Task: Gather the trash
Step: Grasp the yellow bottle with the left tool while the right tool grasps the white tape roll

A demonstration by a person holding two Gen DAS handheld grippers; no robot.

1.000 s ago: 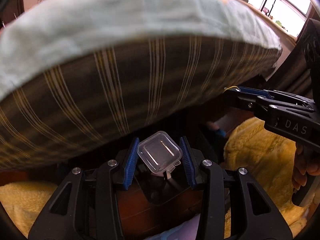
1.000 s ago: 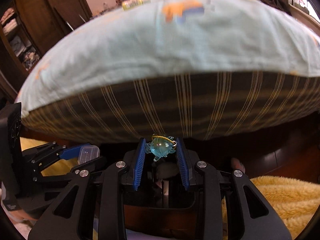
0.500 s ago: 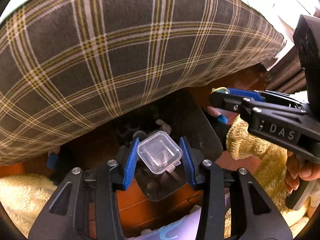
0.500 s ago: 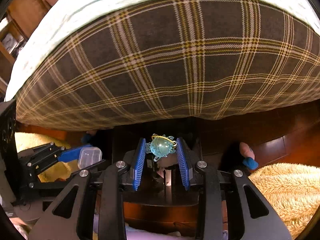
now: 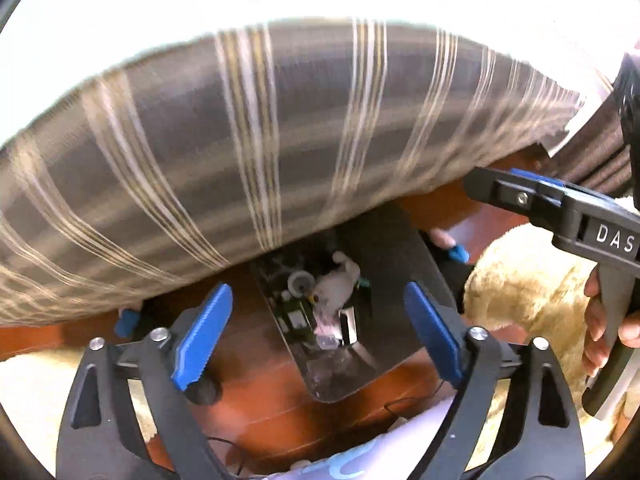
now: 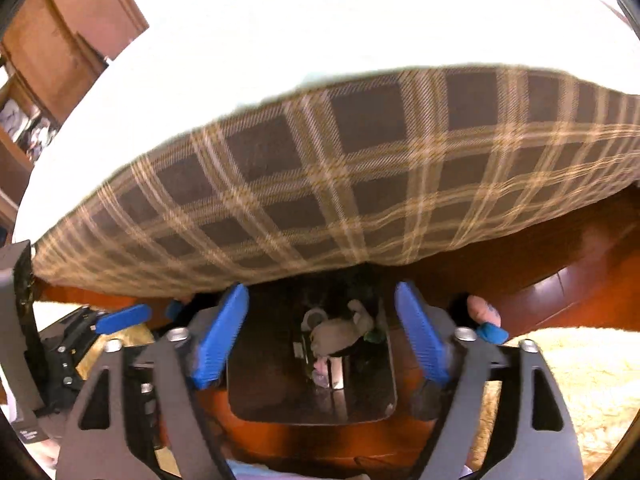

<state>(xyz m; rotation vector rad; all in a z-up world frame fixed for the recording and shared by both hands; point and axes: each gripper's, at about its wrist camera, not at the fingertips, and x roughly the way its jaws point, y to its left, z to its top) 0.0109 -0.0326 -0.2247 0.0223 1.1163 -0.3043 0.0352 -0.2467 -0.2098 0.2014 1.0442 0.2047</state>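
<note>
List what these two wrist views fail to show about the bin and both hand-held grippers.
- Bin contents: a dim jumble in both views; single pieces too small and dark to name.
- Bin's far rim: hidden under the plaid bedding in both views.
- Plaid bedding: motion-blurred in the left view.
- Right hand-held gripper: jaws opening, nothing between them; in the left view the frame edge cuts off its body.
- Left hand-held gripper: jaws opening, nothing between them.
</note>
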